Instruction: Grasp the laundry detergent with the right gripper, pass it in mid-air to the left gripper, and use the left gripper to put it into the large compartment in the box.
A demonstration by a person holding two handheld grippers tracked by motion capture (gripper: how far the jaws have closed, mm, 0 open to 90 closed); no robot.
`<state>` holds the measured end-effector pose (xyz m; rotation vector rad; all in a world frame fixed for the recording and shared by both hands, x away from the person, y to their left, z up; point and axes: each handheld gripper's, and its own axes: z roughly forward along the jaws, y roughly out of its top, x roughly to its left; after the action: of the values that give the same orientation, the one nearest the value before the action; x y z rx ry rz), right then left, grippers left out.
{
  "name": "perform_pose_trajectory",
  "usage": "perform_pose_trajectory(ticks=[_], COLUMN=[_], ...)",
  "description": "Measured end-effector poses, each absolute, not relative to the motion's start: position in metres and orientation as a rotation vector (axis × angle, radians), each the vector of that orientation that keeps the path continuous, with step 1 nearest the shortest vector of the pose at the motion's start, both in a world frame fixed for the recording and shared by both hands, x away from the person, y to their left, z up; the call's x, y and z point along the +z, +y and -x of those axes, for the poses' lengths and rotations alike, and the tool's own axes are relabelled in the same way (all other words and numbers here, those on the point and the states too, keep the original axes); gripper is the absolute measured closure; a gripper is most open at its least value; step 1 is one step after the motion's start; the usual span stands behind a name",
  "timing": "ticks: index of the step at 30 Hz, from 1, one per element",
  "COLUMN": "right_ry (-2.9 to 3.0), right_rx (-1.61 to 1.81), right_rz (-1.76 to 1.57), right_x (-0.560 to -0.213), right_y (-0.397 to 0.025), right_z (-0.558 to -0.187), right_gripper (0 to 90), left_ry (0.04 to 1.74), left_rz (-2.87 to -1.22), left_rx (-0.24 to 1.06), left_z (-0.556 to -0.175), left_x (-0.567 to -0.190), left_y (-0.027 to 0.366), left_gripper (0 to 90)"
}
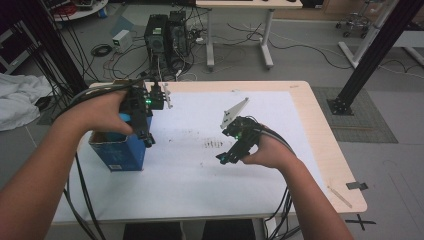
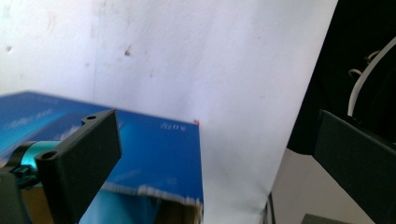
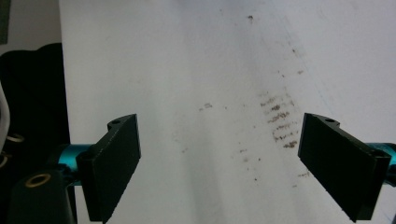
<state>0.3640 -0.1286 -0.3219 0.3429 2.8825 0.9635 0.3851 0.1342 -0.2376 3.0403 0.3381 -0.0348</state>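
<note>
The left gripper (image 1: 142, 117) is hovering over the blue box (image 1: 122, 152), jaws spread wide and holding nothing. The right gripper (image 1: 231, 155), jaws equally wide and empty, is hanging above the stained white sheet (image 1: 200, 170) on the desk (image 1: 325, 150).

From my seat I've got a light wooden table (image 1: 325, 130) mostly covered by a white paper sheet (image 1: 200, 170) with brown smudges; an open blue cardboard box (image 1: 122, 152) sits at the sheet's left edge

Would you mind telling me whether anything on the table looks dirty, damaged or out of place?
The white sheet covering the table carries dark smudges near its middle, a row of short brownish streaks with specks scattered around. The blue box by the left gripper has a ragged, torn-looking top edge.
</note>
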Motion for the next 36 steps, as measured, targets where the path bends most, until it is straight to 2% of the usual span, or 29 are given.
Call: perform_pose_trajectory(ticks=[2, 3, 8, 16, 36], right_ry=[2.889, 2.889, 2.943, 2.985, 3.012], right_rx=[0.950, 0.950, 0.809, 0.728, 0.600], right_rz=[-0.344, -0.344, -0.337, -0.334, -0.354], right_x=[-0.323, -0.323, -0.330, -0.340, -0.344], right_y=[-0.129, -0.129, -0.128, -0.124, -0.131], right_z=[-0.365, -0.365, -0.372, -0.377, -0.381], right_gripper=[12.2, 12.3, 12.3, 12.3, 12.2], left_ry=[0.338, 0.297, 0.263, 0.258, 0.208], left_rz=[-3.040, -3.054, -3.077, -3.081, -3.071], left_rx=[-0.035, -0.050, -0.062, -0.080, -0.088], left_z=[-0.385, -0.386, -0.389, -0.393, -0.393], left_x=[-0.238, -0.252, -0.273, -0.290, -0.298], left_y=[0.134, 0.125, 0.115, 0.110, 0.100], left_gripper=[1.7, 1.7, 1.7, 1.7, 1.7])
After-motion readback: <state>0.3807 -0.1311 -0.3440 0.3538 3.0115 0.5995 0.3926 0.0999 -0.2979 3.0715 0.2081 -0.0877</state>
